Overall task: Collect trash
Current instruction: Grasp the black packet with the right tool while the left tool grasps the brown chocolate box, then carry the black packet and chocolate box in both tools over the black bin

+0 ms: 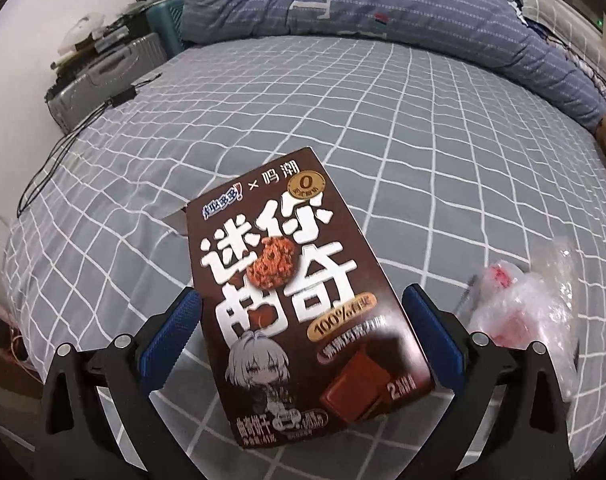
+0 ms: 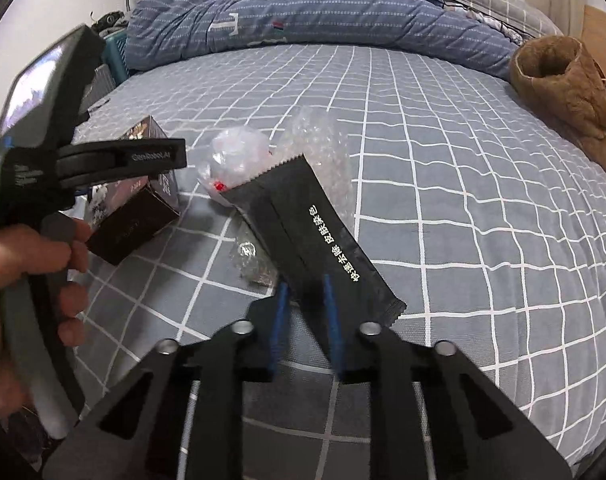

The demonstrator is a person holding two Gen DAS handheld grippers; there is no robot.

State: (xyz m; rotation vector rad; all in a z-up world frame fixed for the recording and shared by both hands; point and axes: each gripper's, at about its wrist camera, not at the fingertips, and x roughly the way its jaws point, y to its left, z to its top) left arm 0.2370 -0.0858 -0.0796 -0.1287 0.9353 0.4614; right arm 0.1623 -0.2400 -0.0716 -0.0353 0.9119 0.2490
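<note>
The brown cardboard cookie box with white lettering [image 1: 303,304] lies on the grey bedsheet with a white grid [image 1: 443,152], and serves here as the landmark; the left gripper [image 1: 303,332] straddles its near half, blue pads apart on either side with a sliver of sheet showing between each pad and the box edge, so the jaws look parted and not pressing, probably lined up across the narrow width so that a squeeze would catch both long edges; the box's open end flap points away from the gripper.

Just to the right of the box sits a heap of clear crumpled plastic bags and bubble wrap [image 2: 263,160]; over that heap lies a long black foil wrapper with a serrated end and white print [image 2: 315,236]; the right gripper [image 2: 307,312] has its blue pads drawn in on the wrapper's near end, clamped on it, likely because that free end is the easiest part to pinch; whether the wrapper is lifted clear of the sheet cannot be told.

Beyond the box, a striped blue quilt [image 1: 383,12] is bunched at the far side of the bed; far right of the box a brown fleecy boot [image 2: 563,92] rests on the sheet.

The box's near corner is cut off behind the gripper body; the small items under the plastic are too blurred to name; no bin or collecting bag is visible.
</note>
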